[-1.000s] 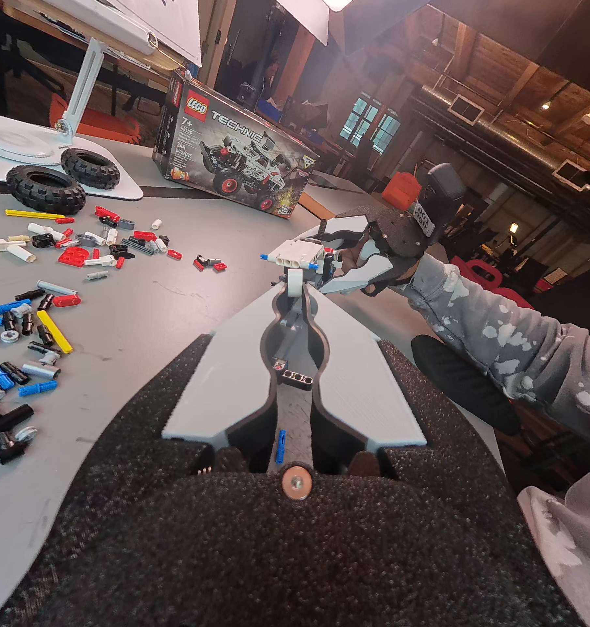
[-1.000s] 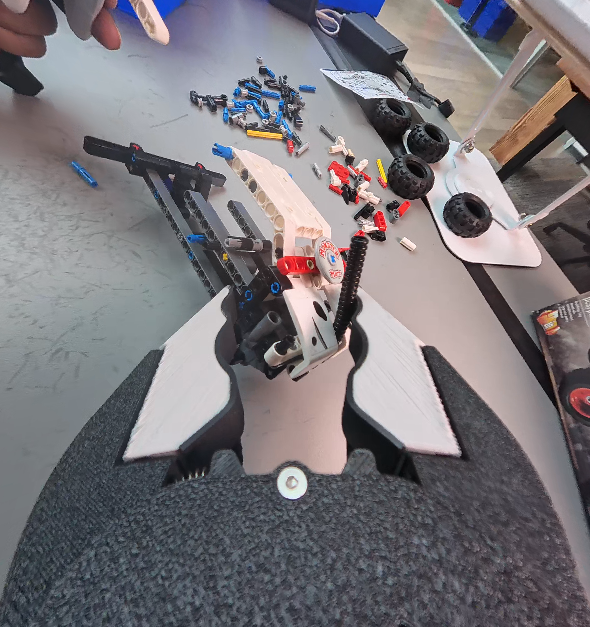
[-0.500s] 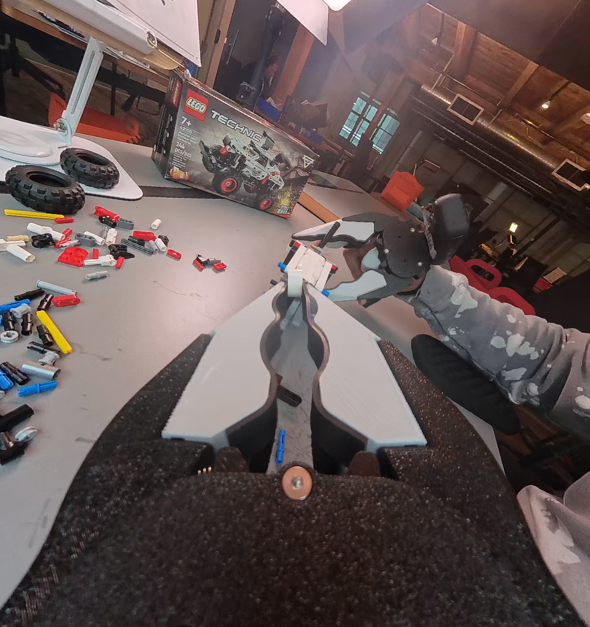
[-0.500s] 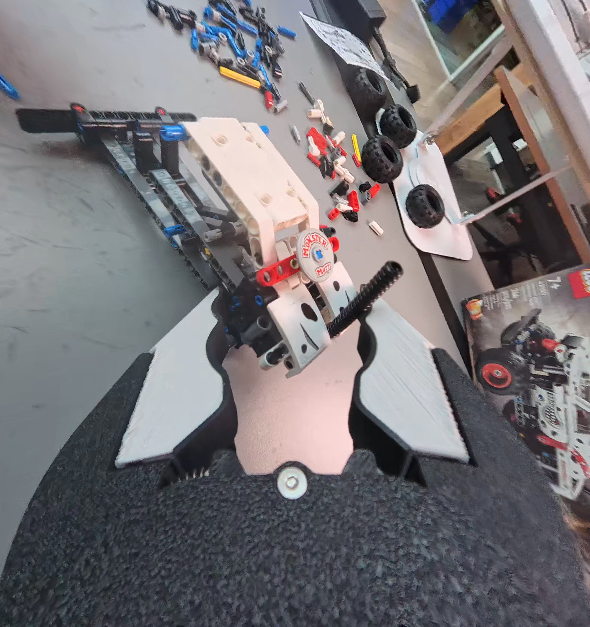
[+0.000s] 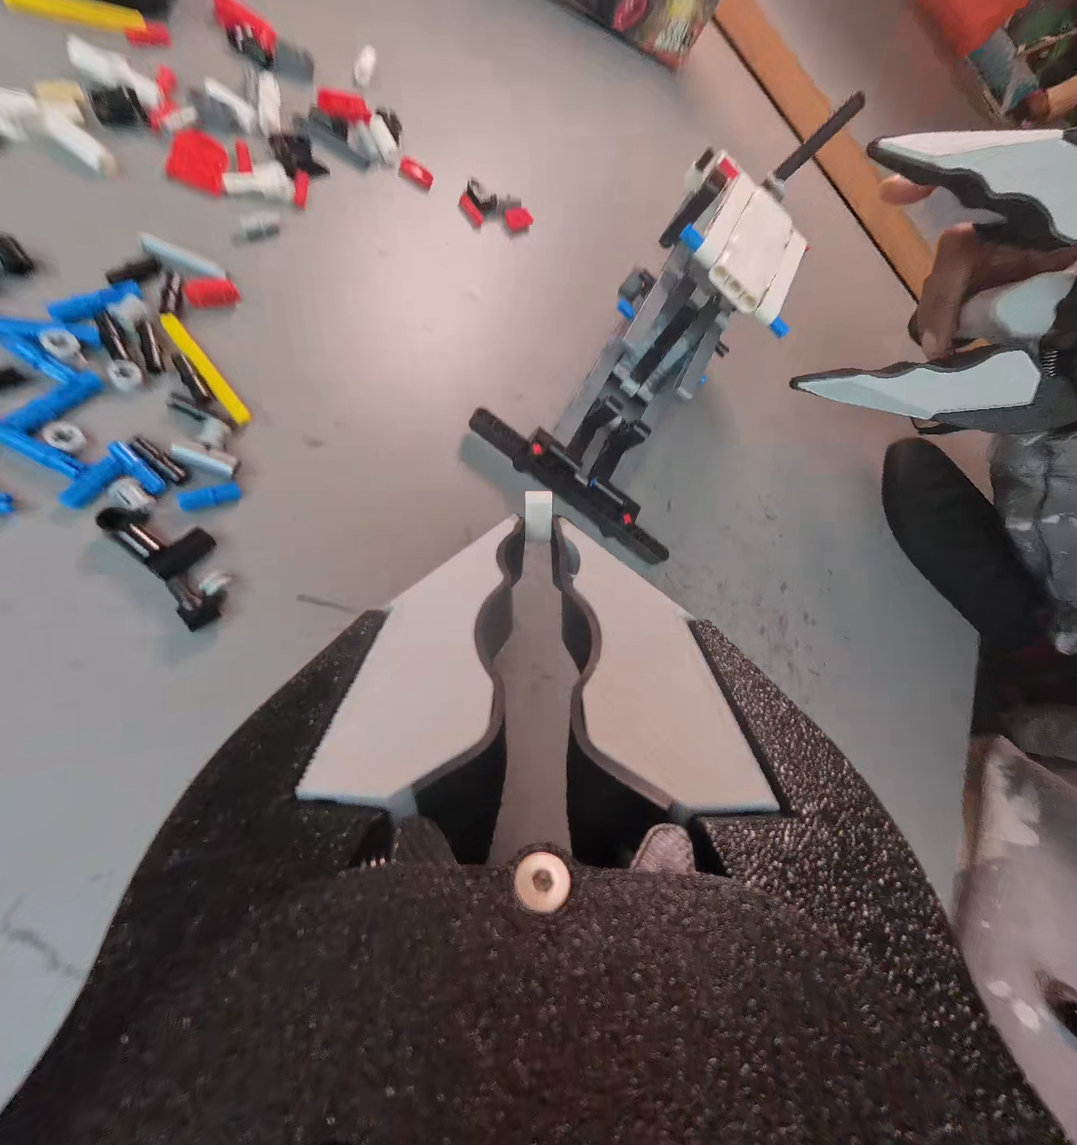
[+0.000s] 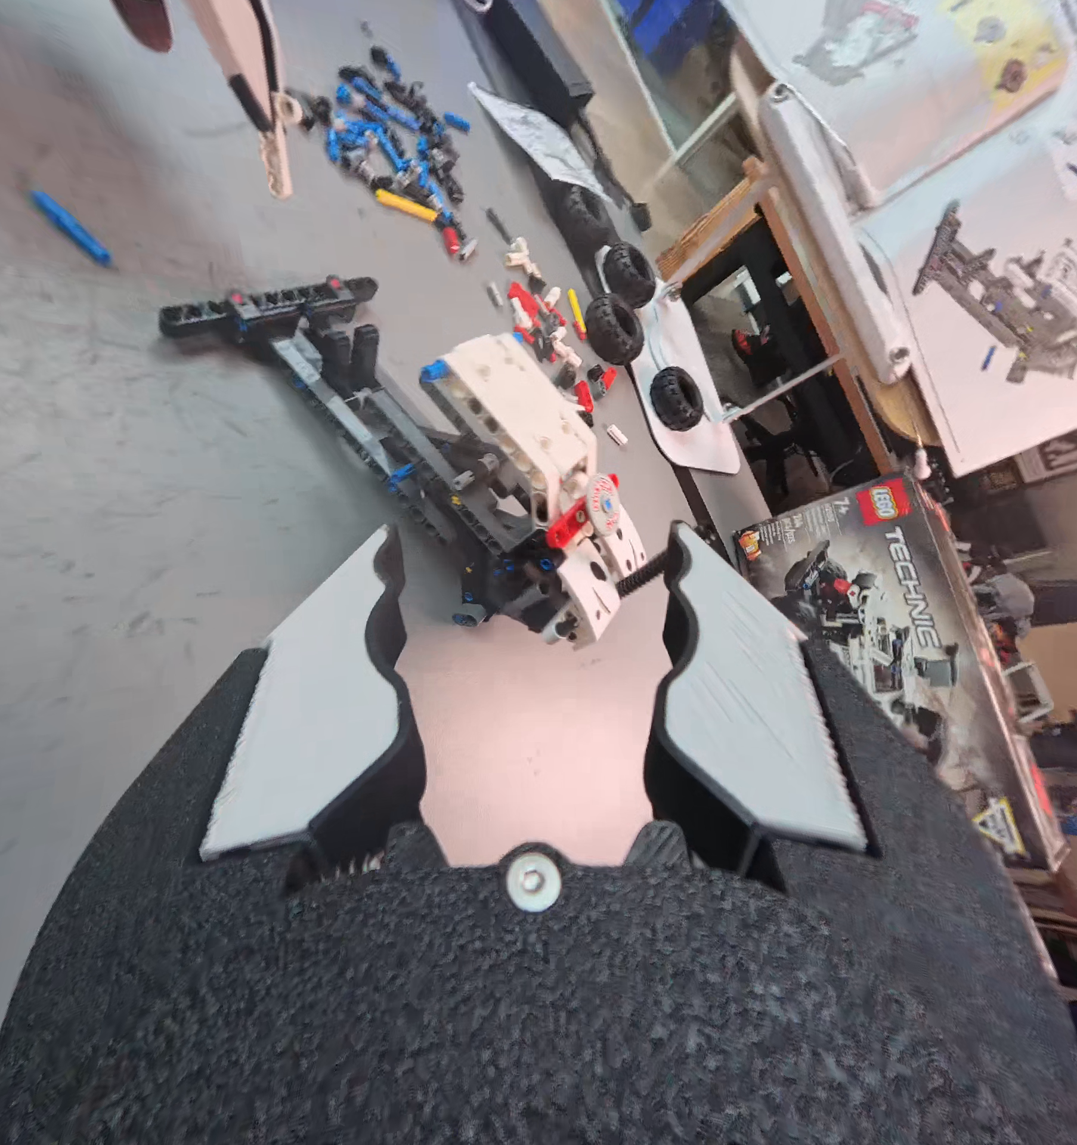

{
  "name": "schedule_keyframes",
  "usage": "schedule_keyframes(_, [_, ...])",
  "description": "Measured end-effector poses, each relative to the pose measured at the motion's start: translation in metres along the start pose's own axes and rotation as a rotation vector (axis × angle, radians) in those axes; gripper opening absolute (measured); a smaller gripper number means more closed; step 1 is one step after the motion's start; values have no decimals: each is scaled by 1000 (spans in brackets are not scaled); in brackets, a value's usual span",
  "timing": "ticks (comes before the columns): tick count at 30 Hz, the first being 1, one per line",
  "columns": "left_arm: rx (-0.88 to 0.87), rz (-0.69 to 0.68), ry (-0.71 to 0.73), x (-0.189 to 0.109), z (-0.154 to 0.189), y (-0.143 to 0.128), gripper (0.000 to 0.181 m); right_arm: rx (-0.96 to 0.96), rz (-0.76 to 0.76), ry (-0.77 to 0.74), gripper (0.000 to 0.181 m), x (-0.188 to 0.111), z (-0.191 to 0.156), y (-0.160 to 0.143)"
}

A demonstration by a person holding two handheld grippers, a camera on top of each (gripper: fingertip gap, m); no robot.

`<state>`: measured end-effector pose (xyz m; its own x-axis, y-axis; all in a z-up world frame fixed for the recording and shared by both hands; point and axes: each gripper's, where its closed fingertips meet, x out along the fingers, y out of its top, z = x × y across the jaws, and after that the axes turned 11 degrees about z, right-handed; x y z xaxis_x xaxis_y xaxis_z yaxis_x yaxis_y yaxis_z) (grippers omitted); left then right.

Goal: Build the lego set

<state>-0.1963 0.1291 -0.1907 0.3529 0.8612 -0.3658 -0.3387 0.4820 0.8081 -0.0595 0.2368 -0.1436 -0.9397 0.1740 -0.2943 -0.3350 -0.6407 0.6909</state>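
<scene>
The part-built Lego chassis (image 5: 740, 260), grey and black beams with a white block at one end, lies on the grey table (image 5: 400, 347). My left gripper (image 5: 537, 526) is shut on a small white beam (image 5: 537, 514), just short of the chassis's black cross beam. My right gripper (image 5: 833, 266) shows at the right, open and apart from the chassis. In the right wrist view the right gripper (image 6: 531, 533) is wide open around the white end of the chassis (image 6: 511, 409). A black ridged rod reaches toward its right finger. The left gripper (image 6: 257, 93) holds the white beam (image 6: 274, 164) at top left.
Loose blue, black, red and yellow pieces (image 5: 121, 384) lie left of the chassis and also show in the right wrist view (image 6: 393, 142). Black tyres (image 6: 613, 322), the set's box (image 6: 883, 607), instruction sheets on a stand (image 6: 988, 279) and one blue pin (image 6: 71, 228) lie around. My right fingertips sit around 20 cm from my left ones.
My right gripper opened and let go of the chassis, which went from held in the air to lying on the table. My left gripper tilted down toward the table, still holding the white beam.
</scene>
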Motion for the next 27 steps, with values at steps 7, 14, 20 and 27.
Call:
schedule_keyframes(7, [-38,-157,5,-2,-15,-28,17,-227,-139,146,84,50,-20,-3])
schedule_keyframes(14, [98,-56,75,-8,-27,-9,34,-243,-242,104,83,80,-2,-13])
schedule_keyframes(20, [319,310,109,-24,9,47,35,58,42,-21,86,55,14,43])
schedule_keyframes(27, [586,328,506,-32,10,49,54,563,347,-215,79,-23,8,81])
